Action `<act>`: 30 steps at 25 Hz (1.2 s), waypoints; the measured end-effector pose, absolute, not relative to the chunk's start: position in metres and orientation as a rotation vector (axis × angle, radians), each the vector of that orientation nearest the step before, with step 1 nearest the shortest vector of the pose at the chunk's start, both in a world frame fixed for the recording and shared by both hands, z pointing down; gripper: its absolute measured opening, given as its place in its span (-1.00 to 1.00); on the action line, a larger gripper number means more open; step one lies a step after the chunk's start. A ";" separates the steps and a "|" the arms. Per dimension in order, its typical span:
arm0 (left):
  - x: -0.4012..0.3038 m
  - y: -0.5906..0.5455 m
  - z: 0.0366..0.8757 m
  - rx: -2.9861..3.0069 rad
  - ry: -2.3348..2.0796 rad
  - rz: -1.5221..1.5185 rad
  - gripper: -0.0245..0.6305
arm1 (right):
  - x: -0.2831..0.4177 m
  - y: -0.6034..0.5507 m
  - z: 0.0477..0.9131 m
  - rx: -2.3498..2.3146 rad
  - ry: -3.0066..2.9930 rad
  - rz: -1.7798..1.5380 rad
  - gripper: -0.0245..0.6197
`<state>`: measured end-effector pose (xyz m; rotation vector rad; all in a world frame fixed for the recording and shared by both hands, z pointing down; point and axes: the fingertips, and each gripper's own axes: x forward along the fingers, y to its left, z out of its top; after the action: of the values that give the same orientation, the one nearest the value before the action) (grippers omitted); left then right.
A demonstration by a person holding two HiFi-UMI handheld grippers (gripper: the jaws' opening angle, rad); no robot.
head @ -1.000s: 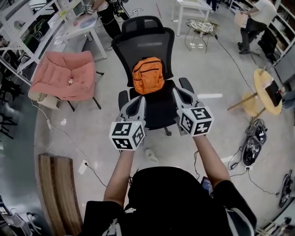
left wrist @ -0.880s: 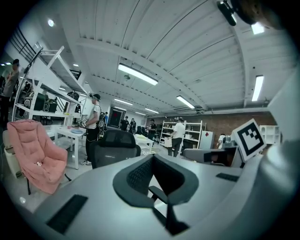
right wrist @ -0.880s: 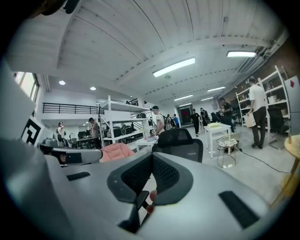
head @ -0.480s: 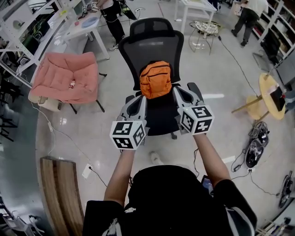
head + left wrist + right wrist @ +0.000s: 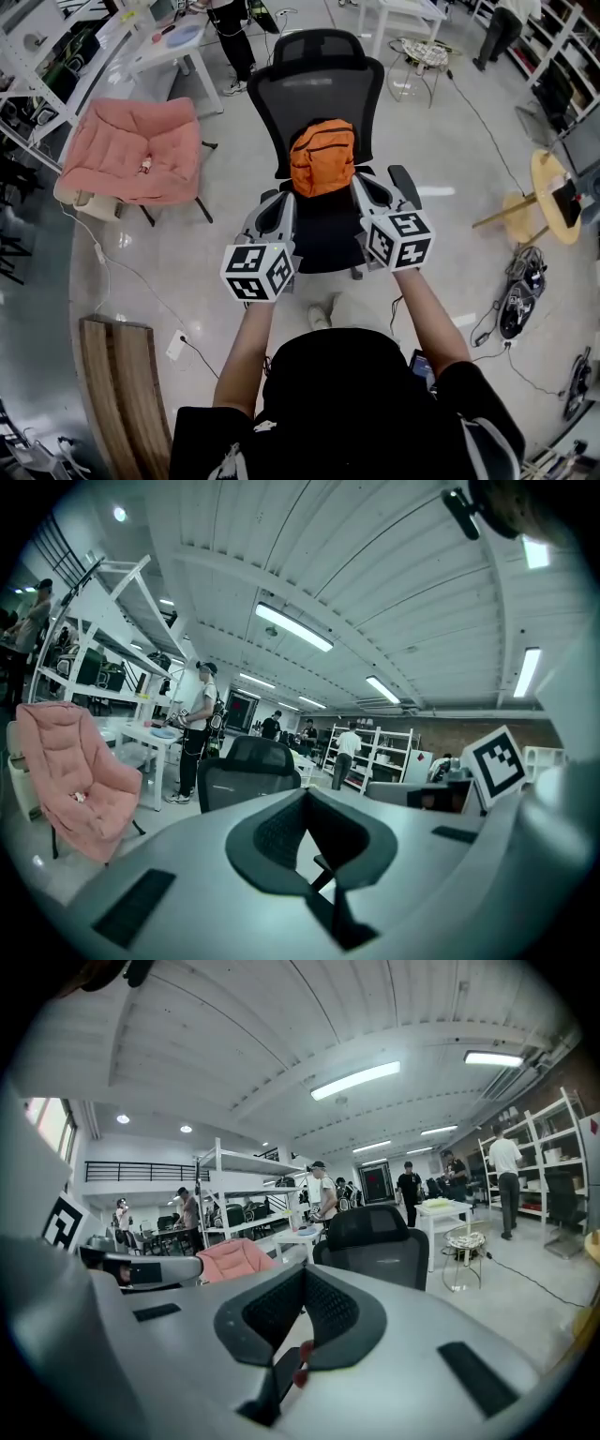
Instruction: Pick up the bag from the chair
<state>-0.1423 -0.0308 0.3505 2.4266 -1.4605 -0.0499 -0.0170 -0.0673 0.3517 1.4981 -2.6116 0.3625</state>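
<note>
**A:** What is nearest to us?

**B:** Our own forearms, held out side by side, each ending in a gripper. The left gripper has its jaws pressed together, and its own view shows nothing between them. The right gripper is the same, with its jaws together on nothing.

**A:** And just past the tips?

**B:** The black office chair. From the head view we see the left tips over the seat's left edge, by the armrest. The right tips are over its right edge.

**A:** Where is the bag?

**B:** The orange bag stands upright at the middle of the seat's back edge, leaning on the mesh backrest. From above it shows between our two grippers. The right tips come close beside its lower corner, but we cannot tell whether they touch it. Neither gripper view shows the bag, only the backrest rising above the jaws.

**A:** And farther out?

**B:** A pink padded chair stands well apart to the left. A round yellow bench is off to the right. Beyond these are white shelving and a few people standing.
</note>
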 end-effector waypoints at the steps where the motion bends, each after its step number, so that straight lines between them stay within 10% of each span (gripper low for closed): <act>1: -0.142 -0.032 0.351 2.426 -1.457 -0.055 -0.91 | -0.017 -0.068 0.352 1.497 -2.611 0.362 -0.92; 30: -0.109 -0.189 0.404 2.347 -1.415 0.080 -0.91 | 0.006 -0.231 0.390 1.470 -2.587 0.470 -0.92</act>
<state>-0.1092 -0.1891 0.4045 2.3474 -1.4153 0.0799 0.0060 -0.2312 0.3903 1.4699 -2.5865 0.4700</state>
